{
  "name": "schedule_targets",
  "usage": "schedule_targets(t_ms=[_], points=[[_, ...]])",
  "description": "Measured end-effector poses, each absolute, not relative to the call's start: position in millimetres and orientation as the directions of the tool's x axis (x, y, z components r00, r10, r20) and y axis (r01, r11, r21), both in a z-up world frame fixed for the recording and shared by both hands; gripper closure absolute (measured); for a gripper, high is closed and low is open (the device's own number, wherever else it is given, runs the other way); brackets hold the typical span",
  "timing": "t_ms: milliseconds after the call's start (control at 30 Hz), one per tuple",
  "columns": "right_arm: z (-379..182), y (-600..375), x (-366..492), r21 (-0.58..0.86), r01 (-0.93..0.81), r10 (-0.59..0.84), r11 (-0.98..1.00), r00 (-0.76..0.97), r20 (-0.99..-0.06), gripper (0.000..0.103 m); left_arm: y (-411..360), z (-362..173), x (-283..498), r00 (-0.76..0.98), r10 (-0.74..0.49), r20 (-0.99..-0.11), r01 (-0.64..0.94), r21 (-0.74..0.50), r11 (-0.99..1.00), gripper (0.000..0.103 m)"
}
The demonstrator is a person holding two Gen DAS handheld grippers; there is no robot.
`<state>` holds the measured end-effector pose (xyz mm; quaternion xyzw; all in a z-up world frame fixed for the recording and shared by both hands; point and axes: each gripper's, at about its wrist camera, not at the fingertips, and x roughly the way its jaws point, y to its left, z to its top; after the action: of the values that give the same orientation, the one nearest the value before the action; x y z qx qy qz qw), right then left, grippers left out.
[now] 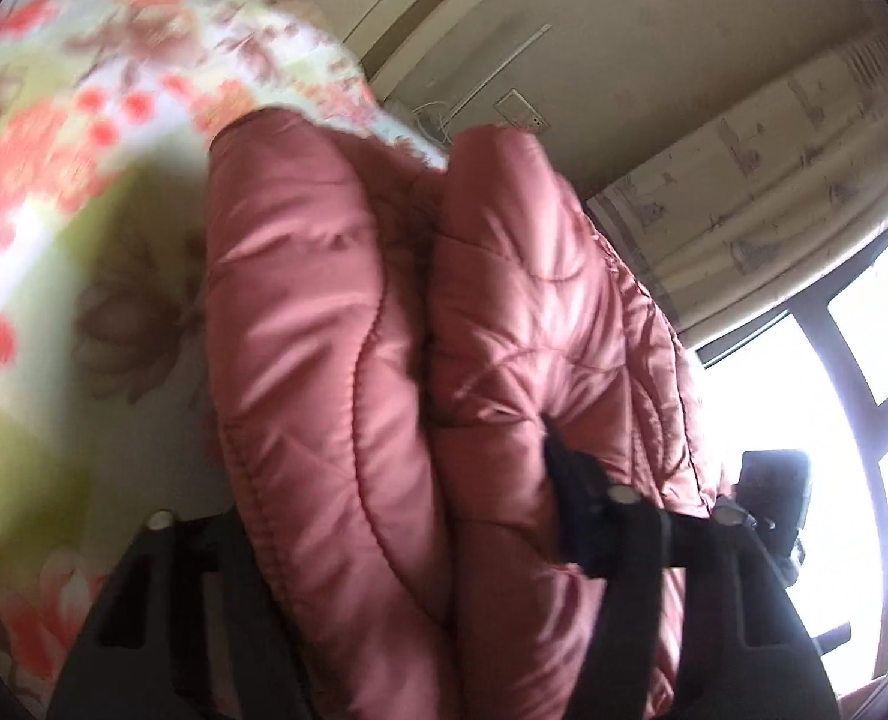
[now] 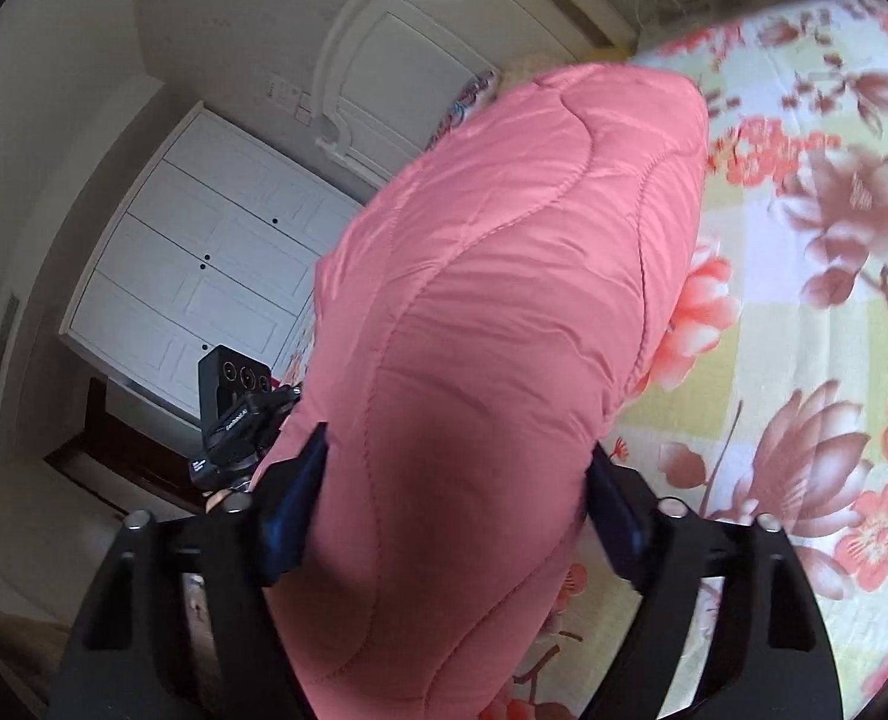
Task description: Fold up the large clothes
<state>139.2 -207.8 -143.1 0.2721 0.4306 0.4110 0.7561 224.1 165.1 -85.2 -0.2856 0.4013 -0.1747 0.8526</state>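
Left wrist view: the left gripper (image 1: 384,516) has a thick fold of the pink quilted jacket (image 1: 324,312) between its fingers. One finger (image 1: 582,516) presses into the padding on the right; the other is hidden behind the fabric, so the grip looks firm but only one side shows. The jacket rises in two puffy lobes above the floral bedsheet (image 1: 54,150), which is blurred. A curtain (image 1: 774,168) and a bright window (image 1: 834,390) stand to the right.

Right wrist view: the right gripper (image 2: 453,510) holds a wide bundle of the jacket (image 2: 504,300), both blue-tipped fingers (image 2: 300,492) pressed against its sides. The jacket hangs over the bedsheet (image 2: 804,300). The other gripper's camera (image 2: 234,396) is at the left, before a white wardrobe (image 2: 204,264).
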Motion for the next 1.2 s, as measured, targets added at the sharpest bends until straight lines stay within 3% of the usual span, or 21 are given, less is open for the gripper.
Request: schedule_targets(t_ms=[100,400,500,633,700,767,833,933,1133,1200], points=[[-133.8,-222.6,132.3,0.730,-0.407,0.830,0.549,0.371,-0.417,0.034,134.3,-66.3,233.6,0.626,-0.520,-0.581,0.111,-0.594,0.797,0.059],[-94.4,-318.2,136.7,0.633,-0.367,0.696,0.682,0.590,-0.409,0.035,17.5,-41.7,316.8,0.571,-0.626,-0.531,0.261,-0.605,0.752,0.065],[-104.4,-348.1,152.1,0.644,-0.309,0.664,0.700,0.613,-0.428,0.035,-14.3,-56.8,342.7,0.550,-0.606,-0.574,0.265,-0.568,0.779,0.063],[-143.7,-376.0,173.1,0.687,-0.174,0.624,0.706,0.612,-0.486,0.032,-26.6,-80.5,366.8,0.534,-0.616,-0.579,0.227,-0.604,0.764,0.053],[-144.1,-376.9,168.5,0.676,-0.139,0.593,0.724,0.626,-0.506,0.021,-23.5,-82.1,364.9,0.533,-0.622,-0.573,0.222,-0.615,0.757,0.051],[-124.1,-367.7,150.9,0.566,-0.105,0.472,0.817,0.686,-0.553,0.014,-20.1,-78.9,362.4,0.544,-0.607,-0.580,0.223,-0.597,0.770,0.046],[-93.4,-351.3,131.9,0.436,-0.103,0.351,0.894,0.767,-0.537,0.013,-12.1,-75.0,354.8,0.568,-0.590,-0.573,0.214,-0.590,0.779,0.033],[-58.0,-304.2,109.7,0.298,-0.225,0.348,0.928,0.809,-0.473,0.013,2.0,-75.3,350.0,0.606,-0.568,-0.557,0.184,-0.596,0.782,0.017],[-91.7,-187.6,112.1,-0.054,-0.320,0.231,0.946,0.781,-0.580,0.012,26.5,-74.1,337.5,0.632,-0.543,-0.553,0.109,-0.630,0.769,0.015],[-114.6,-157.5,106.6,-0.212,-0.285,0.126,0.935,0.824,-0.553,0.012,36.5,-65.2,324.3,0.667,-0.481,-0.569,0.075,-0.591,0.803,0.014]])
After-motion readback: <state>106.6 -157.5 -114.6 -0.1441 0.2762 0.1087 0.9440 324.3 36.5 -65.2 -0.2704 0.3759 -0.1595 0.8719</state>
